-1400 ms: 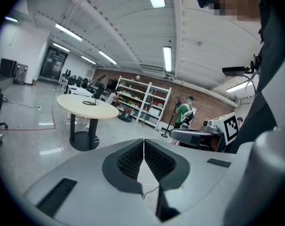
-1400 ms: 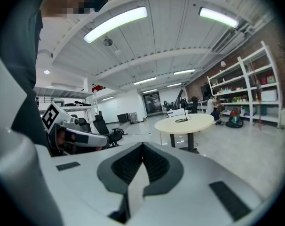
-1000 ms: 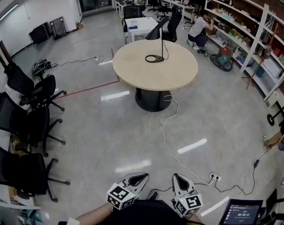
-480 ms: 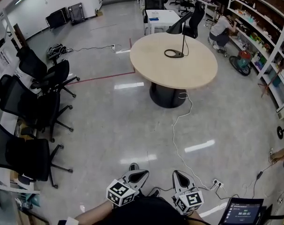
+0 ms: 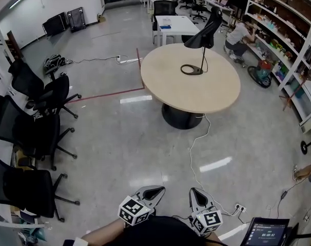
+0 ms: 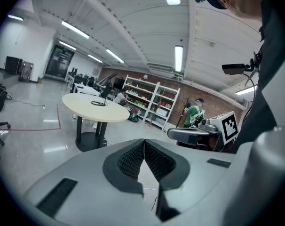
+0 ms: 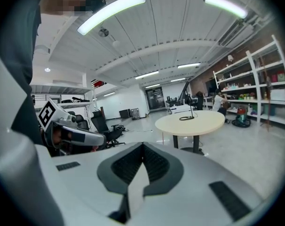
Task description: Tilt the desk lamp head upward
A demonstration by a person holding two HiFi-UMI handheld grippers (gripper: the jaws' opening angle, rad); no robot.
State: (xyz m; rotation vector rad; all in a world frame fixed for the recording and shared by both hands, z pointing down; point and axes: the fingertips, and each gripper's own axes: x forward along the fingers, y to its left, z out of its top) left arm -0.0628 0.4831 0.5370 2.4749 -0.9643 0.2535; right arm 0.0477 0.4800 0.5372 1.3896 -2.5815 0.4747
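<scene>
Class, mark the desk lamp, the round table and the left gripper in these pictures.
desk lamp (image 5: 201, 37), head view, on its black shade.
round table (image 5: 196, 94), head view, on the bare tabletop.
left gripper (image 6: 144, 144), left gripper view, where its shut fingertips meet.

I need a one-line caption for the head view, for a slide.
Left gripper and right gripper, both shut, far from the round table with a black desk lamp.

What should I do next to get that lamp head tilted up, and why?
Probably step closer to the round table: the desk lamp stands on it, well beyond reach, and the left tongs and right tongs are shut and empty by your body.
</scene>
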